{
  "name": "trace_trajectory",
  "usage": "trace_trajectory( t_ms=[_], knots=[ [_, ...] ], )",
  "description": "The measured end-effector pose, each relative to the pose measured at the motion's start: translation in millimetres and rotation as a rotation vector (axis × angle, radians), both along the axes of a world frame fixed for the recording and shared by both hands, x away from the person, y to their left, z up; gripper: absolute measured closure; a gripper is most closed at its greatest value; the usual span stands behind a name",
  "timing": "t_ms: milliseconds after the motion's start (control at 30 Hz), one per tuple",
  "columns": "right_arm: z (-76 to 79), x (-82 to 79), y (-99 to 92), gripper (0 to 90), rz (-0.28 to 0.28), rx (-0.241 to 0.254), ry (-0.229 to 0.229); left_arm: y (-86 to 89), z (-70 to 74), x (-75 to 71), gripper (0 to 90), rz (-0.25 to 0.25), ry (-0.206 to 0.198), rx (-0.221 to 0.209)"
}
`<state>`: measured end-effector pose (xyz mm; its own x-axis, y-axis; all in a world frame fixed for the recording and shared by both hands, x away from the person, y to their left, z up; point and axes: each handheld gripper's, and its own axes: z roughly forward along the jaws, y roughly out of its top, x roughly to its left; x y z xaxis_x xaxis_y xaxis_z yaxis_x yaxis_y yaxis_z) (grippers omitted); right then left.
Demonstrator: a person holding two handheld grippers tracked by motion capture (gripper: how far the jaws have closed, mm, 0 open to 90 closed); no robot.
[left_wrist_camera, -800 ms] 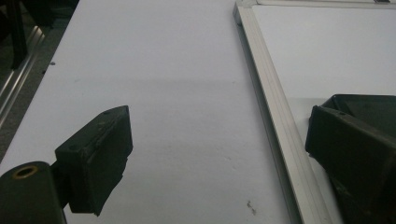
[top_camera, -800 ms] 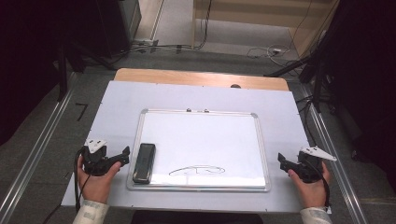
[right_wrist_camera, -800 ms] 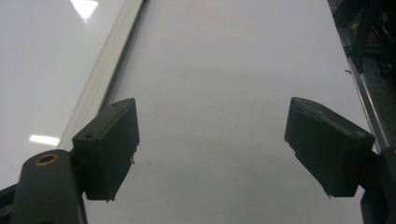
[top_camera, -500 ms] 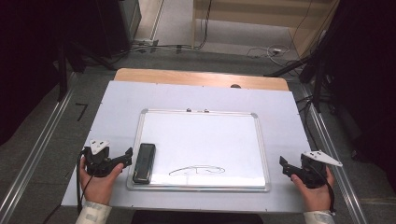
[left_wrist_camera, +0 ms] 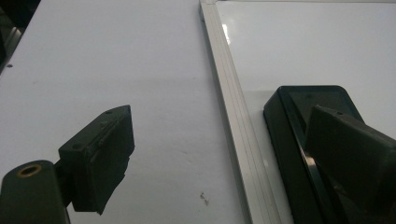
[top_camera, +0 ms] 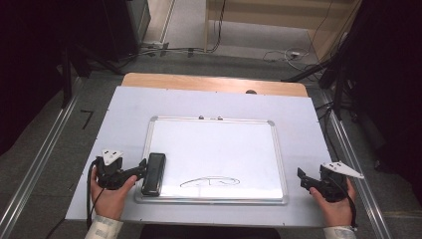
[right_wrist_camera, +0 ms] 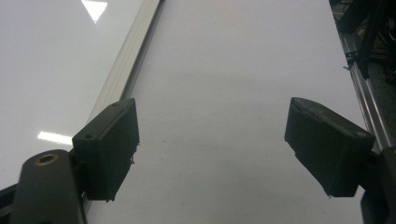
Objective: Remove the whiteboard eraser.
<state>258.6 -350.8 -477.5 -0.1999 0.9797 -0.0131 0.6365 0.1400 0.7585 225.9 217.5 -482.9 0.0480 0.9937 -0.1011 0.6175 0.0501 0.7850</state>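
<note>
On the whiteboard's (top_camera: 214, 154) left edge lies the black eraser (top_camera: 154, 173); left tongs (top_camera: 140, 172) gape wide around its near end, right tongs (top_camera: 303, 180) open over the worktop (top_camera: 124, 109).

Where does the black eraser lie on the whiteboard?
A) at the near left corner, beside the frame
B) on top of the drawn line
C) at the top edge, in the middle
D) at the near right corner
A: the eraser lies just inside the left frame of the whiteboard, near the left gripper, and apart from the drawn line.
</note>
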Motion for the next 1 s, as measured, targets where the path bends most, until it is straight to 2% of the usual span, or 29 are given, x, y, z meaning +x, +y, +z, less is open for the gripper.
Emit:
trace_trajectory(
  t_ms=[367,1000],
  knots=[
    [-0.6,0.4,0.3,16.5,-0.004,-0.001,0.005,-2.2,0.3,0.2,9.2,-0.002,-0.002,-0.011],
    [-1.6,1.2,0.6,16.5,-0.004,-0.007,0.008,-16.3,0.9,1.8,9.3,-0.041,0.008,-0.028]
  ],
)
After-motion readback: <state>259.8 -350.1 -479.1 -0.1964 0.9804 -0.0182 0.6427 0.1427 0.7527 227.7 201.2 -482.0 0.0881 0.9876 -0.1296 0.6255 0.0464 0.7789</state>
